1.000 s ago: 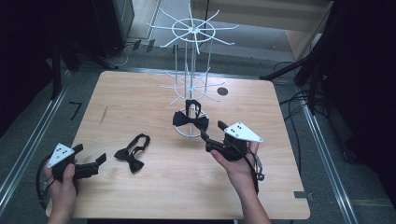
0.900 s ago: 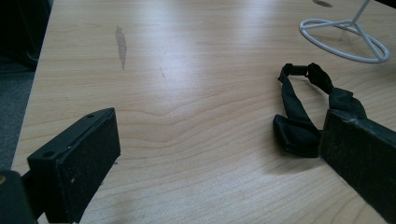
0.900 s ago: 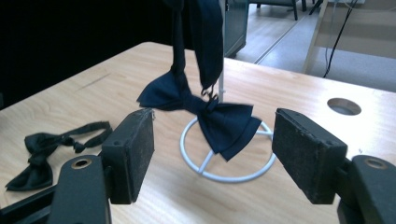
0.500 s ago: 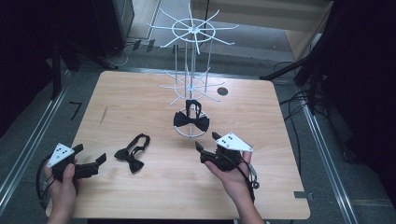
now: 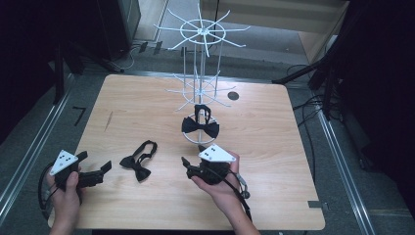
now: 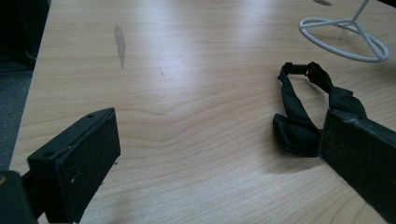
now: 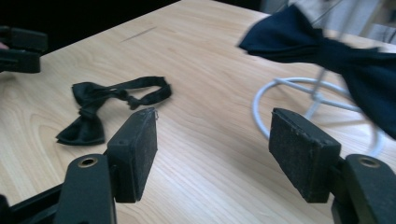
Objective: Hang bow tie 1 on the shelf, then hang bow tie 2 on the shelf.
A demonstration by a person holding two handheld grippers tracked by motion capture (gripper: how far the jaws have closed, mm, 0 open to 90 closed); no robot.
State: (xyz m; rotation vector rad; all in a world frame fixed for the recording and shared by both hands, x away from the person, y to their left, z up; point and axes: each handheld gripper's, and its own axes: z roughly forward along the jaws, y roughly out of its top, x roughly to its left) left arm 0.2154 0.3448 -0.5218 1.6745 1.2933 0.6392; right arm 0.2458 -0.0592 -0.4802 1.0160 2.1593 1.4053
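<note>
While your right tool (image 5: 192, 160) hangs low over the surface (image 5: 274, 147) in the high view, its jaws stand spread with nothing between them; they have narrowed only a shade in the last second. It points left, toward the loose bow tie (image 5: 138, 161). That bow tie lies flat on the wood, between your two tools, near the front edge, its strap curled in a loop on the far side of the knot.

Your right gripper view: bow tie (image 7: 105, 109) lies ahead and left of the pads, apart from them, not touched. Bare wood between the jaws. Second bow tie (image 7: 345, 51) hangs at upper right, blurred, above the white ring base of the wire rack (image 7: 299, 100).

Your left tool (image 5: 105, 169) rests at the front left corner of the surface, held in your left hand (image 5: 66, 188), jaws spread wide, nothing pinched. Your left gripper view: bow tie (image 6: 303, 116) sits just past the right-hand jaw, which hides part of it; whether jaw and cloth touch you cannot tell from here.

High view, rest of scene: wire rack (image 5: 198, 63) stands at mid-rear of the surface, second bow tie (image 5: 200, 126) hung on a low arm just above the ring base. Your right hand (image 5: 220, 188) grips the tool from below, cable trailing back toward you
</note>
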